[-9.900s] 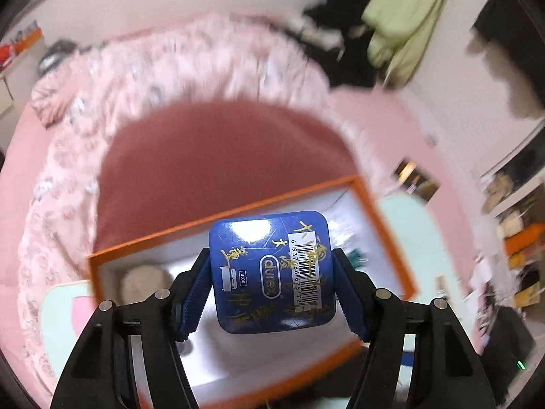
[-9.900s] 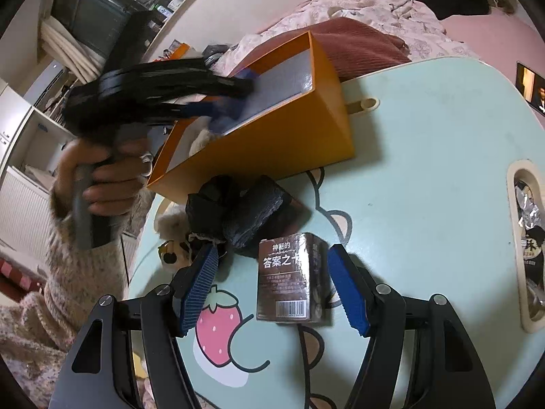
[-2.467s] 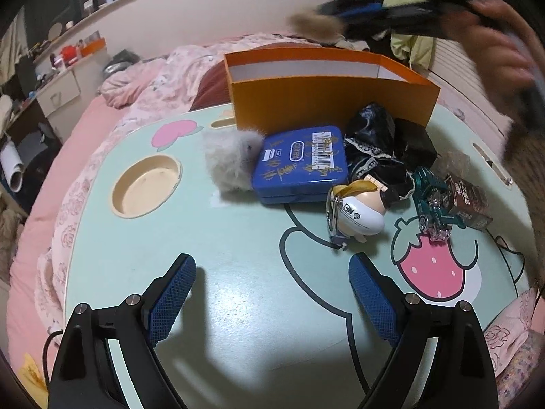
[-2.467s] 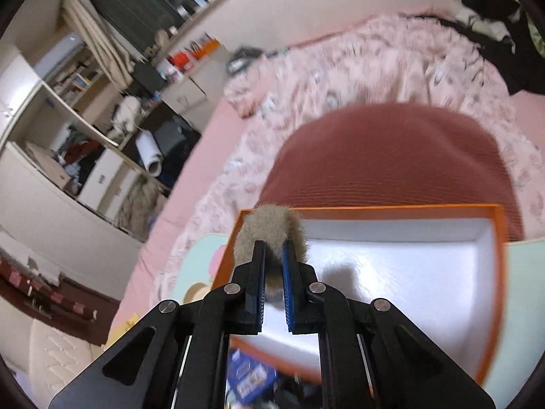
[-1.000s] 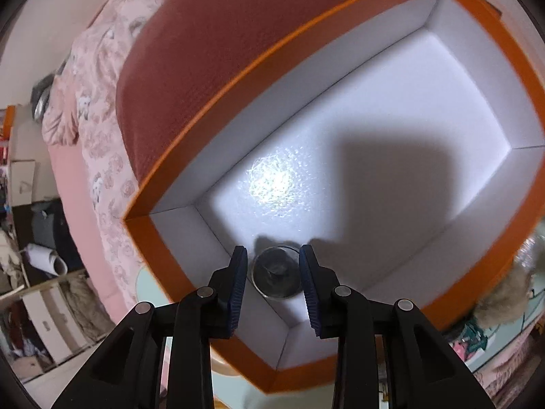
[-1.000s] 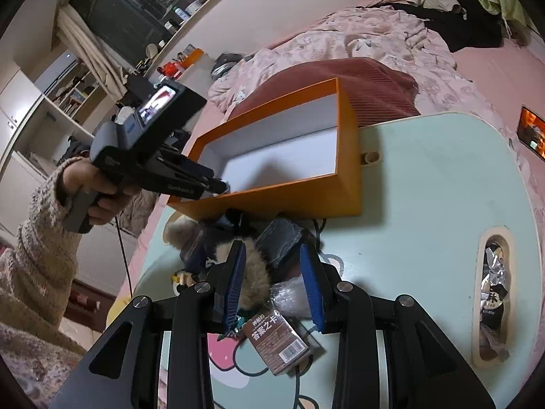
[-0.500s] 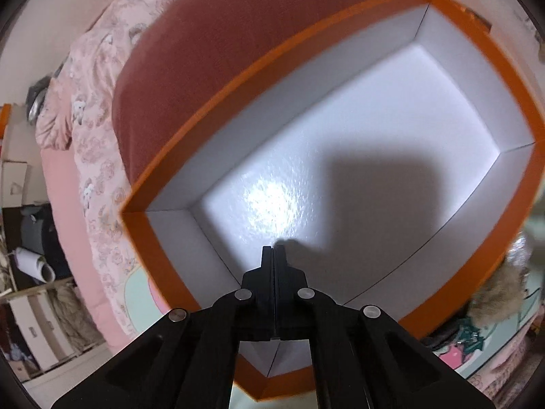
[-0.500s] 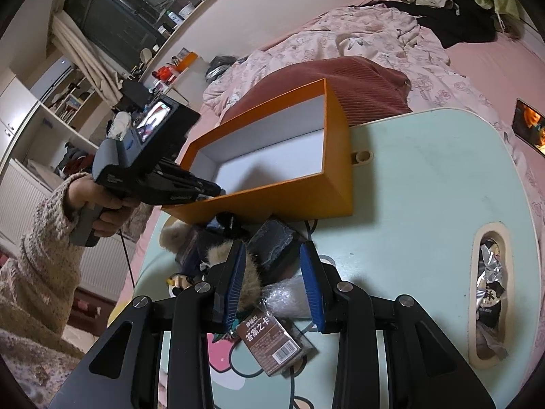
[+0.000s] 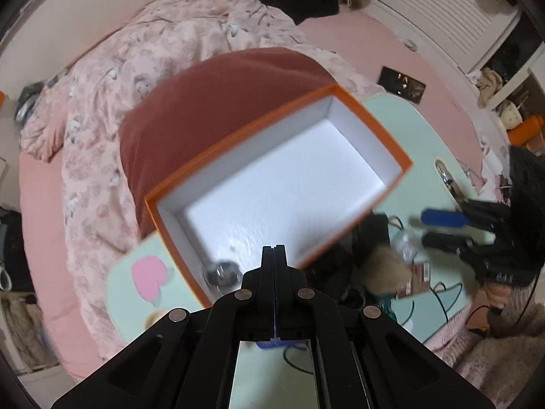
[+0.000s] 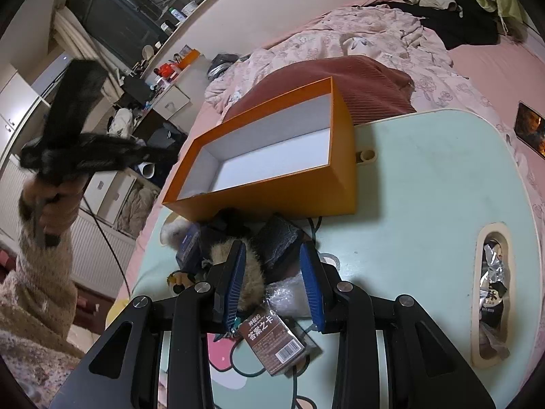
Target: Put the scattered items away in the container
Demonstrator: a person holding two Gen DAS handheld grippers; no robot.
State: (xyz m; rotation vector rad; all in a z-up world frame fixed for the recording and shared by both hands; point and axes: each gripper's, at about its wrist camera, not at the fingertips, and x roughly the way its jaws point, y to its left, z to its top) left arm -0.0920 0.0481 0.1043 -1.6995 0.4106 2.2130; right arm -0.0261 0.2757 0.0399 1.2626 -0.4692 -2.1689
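Your left gripper (image 9: 274, 255) hung over the orange box (image 9: 344, 97), jaws pressed together with nothing between them. A small round metal piece (image 9: 221, 271) lay in the box's near corner; otherwise it looked empty. Your right gripper (image 10: 272, 269) sat low over the heap on the mint table (image 10: 439, 184), jaws part open around the brown fur pompom (image 10: 252, 272), not clearly squeezing it. That pompom looked feather-light and squashy, so I'd have pinched through its middle. The brown card box (image 10: 274, 344) beside it seemed stiff, best taken across its narrow sides, and the crinkly clear wrapper (image 10: 289, 293) looked slippery
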